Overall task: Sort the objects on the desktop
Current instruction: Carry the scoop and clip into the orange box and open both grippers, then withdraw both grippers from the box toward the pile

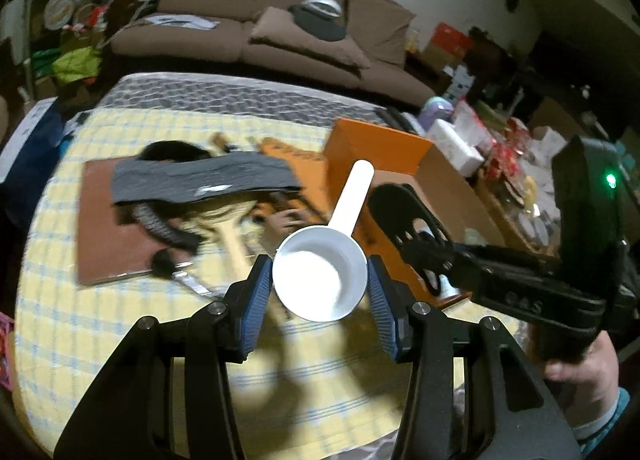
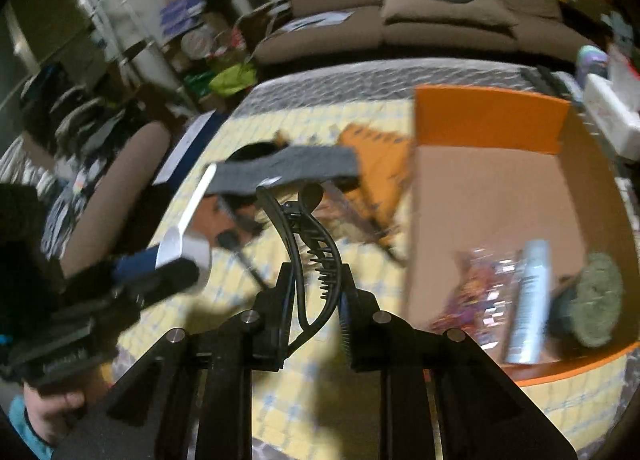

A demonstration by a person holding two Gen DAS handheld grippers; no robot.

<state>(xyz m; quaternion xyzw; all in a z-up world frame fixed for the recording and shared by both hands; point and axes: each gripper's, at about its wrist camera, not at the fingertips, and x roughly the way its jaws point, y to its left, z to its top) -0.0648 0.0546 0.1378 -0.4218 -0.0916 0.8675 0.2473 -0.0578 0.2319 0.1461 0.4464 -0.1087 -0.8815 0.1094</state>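
My left gripper [image 1: 320,284] is shut on the bowl of a white plastic scoop [image 1: 320,280], whose handle points away toward the orange box [image 1: 372,148]. The same scoop [image 2: 188,228] shows at the left of the right wrist view. My right gripper [image 2: 314,300] is shut on a black hair claw clip [image 2: 308,244], held above the yellow checked cloth [image 2: 280,412]. That clip [image 1: 416,232] appears in the left wrist view, close to the box. A grey cloth [image 1: 200,180] lies over a pile of objects on a brown board [image 1: 104,244].
The open orange box [image 2: 492,120] holds a white bottle [image 2: 528,300], a green fuzzy thing [image 2: 592,296] and a colourful packet [image 2: 472,292]. A brown sofa [image 1: 280,20] stands behind the table. Clutter [image 1: 500,148] lines the right side. A hand [image 1: 580,372] grips the right tool.
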